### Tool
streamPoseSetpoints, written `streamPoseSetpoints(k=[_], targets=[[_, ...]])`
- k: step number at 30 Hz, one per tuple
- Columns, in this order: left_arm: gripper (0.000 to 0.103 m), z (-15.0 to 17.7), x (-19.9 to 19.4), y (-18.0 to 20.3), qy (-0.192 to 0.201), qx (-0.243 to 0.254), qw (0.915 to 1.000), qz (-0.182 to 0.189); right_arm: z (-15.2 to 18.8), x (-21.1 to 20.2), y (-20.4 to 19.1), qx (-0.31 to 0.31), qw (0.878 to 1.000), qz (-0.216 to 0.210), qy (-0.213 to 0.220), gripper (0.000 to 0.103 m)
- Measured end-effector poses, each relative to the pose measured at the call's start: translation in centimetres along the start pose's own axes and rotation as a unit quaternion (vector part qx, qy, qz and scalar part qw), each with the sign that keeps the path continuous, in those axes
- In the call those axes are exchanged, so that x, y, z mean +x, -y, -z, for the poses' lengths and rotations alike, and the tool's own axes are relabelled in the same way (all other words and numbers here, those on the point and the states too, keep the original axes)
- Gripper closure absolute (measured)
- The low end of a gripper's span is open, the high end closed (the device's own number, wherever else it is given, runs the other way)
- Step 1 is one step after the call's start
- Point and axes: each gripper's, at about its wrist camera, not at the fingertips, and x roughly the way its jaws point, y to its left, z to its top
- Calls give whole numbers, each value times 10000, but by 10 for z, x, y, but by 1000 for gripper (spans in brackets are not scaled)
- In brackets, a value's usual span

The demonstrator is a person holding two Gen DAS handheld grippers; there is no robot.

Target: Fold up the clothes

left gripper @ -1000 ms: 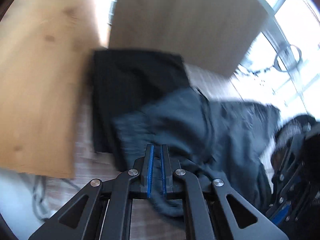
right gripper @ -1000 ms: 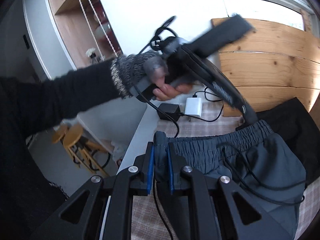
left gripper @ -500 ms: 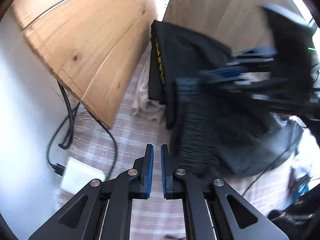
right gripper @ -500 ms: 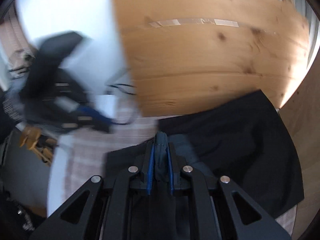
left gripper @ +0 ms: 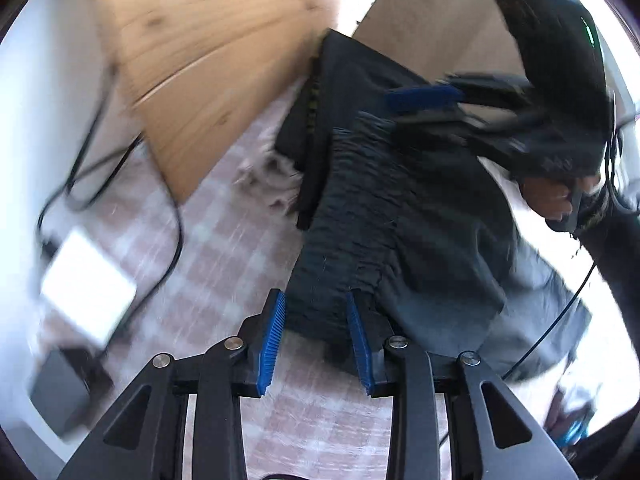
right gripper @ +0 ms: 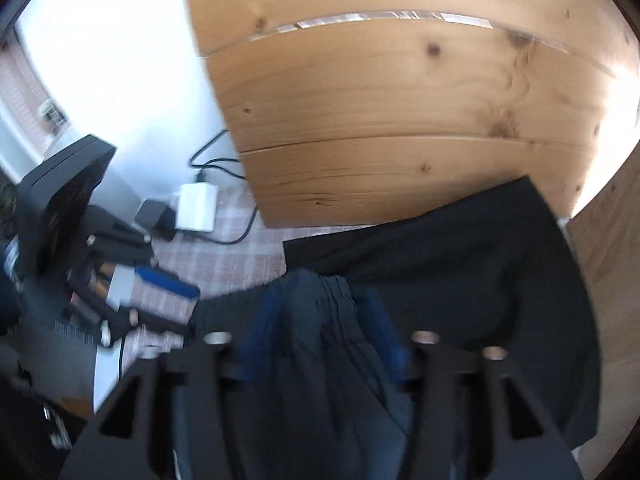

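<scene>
Both claws have sprung apart since half a second ago: the left claw (left gripper: 316,336), pressed together then, now stands spread with the waistband's near end between its blue pads (left gripper: 273,340), and the right claw (right gripper: 320,344), then pinching the cloth, is blurred but spread too, fabric lying loose between its fingers. The shorts (left gripper: 400,220) are dark grey-blue, with a gathered, ribbed elastic waistband and softer rumpled cloth fanning out to the right. In the left view that waistband is the long axis, running from the left claw up and away toward the right claw (left gripper: 424,108) at the far end. The shorts lie on the checked cloth of the bench (left gripper: 224,240), their far end overlapping a black folded garment (right gripper: 460,260) that sits against the wooden boards (right gripper: 400,100). A white charger (right gripper: 198,207) with its black cable (left gripper: 176,236) lies on the bench to the left, well apart from the shorts. The person's hand (left gripper: 548,200) shows behind the right claw.
</scene>
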Motion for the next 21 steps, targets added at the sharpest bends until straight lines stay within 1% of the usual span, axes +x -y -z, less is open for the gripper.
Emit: streamPoseSetpoints(k=[1,2,4,8,10,12,16,17,18,19,20,21], targets=[[71,6,1,-2,-11,-133,9998,123,2,-1,3,-37,9999,-49,-81,45],[70,12,3,-3,-4,-186,9997,146,4,0,6,-49,9997,-155,-197,45],[70,20,10,-3,-16,-238,9997,86,7,7,8,-113,9985,-324,-434,45],[70,21,20,-6,-55,-330,9992,195,13,32,2,-320,9950,-398,-863,45],[70,21,20,-4,-63,-249,9995,158,14,42,7,-192,9938,-500,-973,45],[70,22,19,-2,-73,-150,9998,110,14,47,14,24,9926,-707,-989,45],[69,23,17,0,-85,-13,10000,46,18,47,30,342,9868,-1148,-1089,45],[68,23,17,0,-86,-3,10000,48,18,46,32,414,9859,-1199,-1095,47],[68,24,16,0,-73,-14,10000,59,19,45,34,483,9857,-1199,-1083,59],[68,24,15,0,-56,-27,10000,70,18,43,32,487,9861,-1194,-1052,67],[68,25,14,0,-41,-37,10000,79,18,39,28,437,9869,-1183,-1005,72],[69,26,13,0,-24,-43,10000,84,17,34,21,314,9886,-1146,-926,83]])
